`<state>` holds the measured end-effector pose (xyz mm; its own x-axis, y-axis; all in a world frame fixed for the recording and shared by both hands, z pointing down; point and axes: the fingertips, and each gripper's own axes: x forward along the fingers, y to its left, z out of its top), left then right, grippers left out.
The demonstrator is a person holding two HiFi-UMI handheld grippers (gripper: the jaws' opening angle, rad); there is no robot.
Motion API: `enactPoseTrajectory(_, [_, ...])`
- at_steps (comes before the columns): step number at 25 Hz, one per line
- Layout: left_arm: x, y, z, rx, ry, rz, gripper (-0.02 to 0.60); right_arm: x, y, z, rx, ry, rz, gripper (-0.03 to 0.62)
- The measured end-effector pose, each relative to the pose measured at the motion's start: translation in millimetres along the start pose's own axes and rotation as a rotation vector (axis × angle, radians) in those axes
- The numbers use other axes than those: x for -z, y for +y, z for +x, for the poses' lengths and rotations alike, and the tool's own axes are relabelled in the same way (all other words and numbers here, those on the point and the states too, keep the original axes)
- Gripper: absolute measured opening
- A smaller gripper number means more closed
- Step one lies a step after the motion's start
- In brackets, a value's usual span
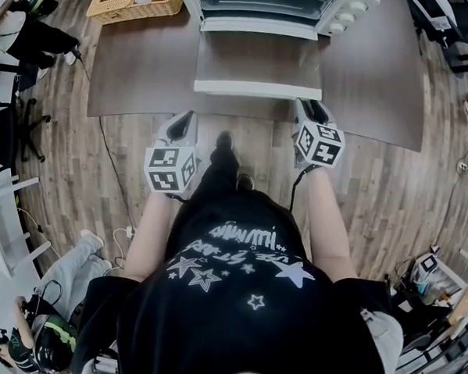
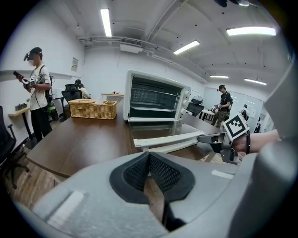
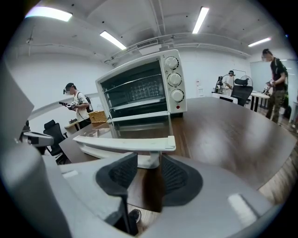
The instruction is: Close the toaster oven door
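No legible words anywhere, shirt print (image 1: 236,249) too distorted to read (upside down, among stars)

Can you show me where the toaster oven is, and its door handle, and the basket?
toaster oven (image 3: 173,79), right gripper view, on its knob panel.
door handle (image 3: 125,144), right gripper view, middle of the white bar.
basket (image 2: 92,109), left gripper view, on its woven front wall.

The dark brown worktop (image 1: 134,70) stands on a wood-plank floor (image 1: 77,175). A white toaster oven (image 1: 287,7) sits on it toward the back, its door (image 1: 257,64) folded down flat over the surface. A wicker basket (image 1: 134,4) rests just left of the oven.
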<state>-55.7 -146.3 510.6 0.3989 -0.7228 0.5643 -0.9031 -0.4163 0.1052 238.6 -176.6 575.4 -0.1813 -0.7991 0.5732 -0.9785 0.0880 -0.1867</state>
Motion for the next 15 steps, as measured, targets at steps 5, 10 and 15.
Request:
enactPoseTrajectory(5, [5.6, 4.3, 1.4, -0.001, 0.016, -0.020, 0.011, -0.5, -1.2, 7.7, 0.021, 0.005, -0.009, 0.149])
enactPoseTrajectory(10, [10.1, 7.8, 0.0, -0.008, 0.023, -0.029, 0.011, -2.3, -4.8, 12.5, 0.049, 0.009, -0.023, 0.132])
enactPoseTrajectory(15, [10.6, 11.4, -0.3, -0.012, 0.021, -0.034, 0.011, -2.5, -6.3, 14.1, 0.074, 0.008, -0.012, 0.124])
